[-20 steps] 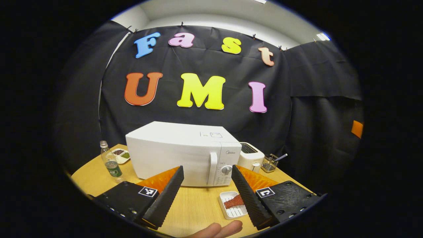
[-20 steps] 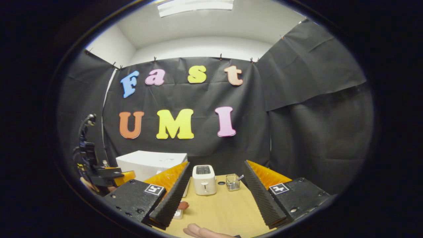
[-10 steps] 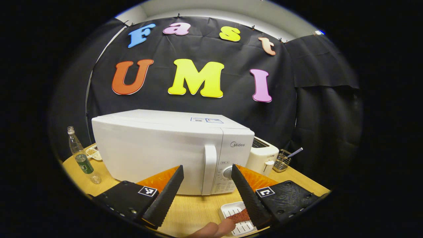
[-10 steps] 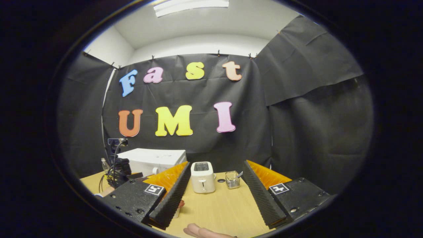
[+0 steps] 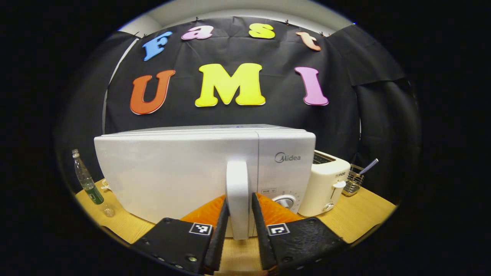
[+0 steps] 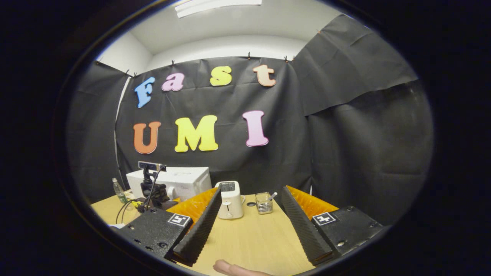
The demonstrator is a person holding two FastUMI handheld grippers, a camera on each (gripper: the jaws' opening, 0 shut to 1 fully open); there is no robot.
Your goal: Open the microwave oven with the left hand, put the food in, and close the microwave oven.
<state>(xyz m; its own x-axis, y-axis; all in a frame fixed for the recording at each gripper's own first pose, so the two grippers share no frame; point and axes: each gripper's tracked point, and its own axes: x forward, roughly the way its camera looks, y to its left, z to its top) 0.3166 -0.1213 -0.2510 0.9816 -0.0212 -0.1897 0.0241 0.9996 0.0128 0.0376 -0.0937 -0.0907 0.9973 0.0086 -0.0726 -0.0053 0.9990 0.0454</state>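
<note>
We see the left gripper (image 5: 238, 230) with its jaws closed tight on the vertical door handle (image 5: 238, 191) of the white microwave oven (image 5: 176, 172), which stands on the worktop (image 5: 364, 214) with its door shut. The right gripper (image 6: 249, 226) has its jaws wide apart, holding nothing, above the worktop near the toaster (image 6: 229, 200).

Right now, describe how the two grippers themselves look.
Left gripper: black blocky bodies, a square black-and-white marker on each, orange ribbed wedges behind the ridged fingers. Right gripper: the same build. Seen from the right gripper view, the left carries a camera on a stalk with dark cables.
</note>
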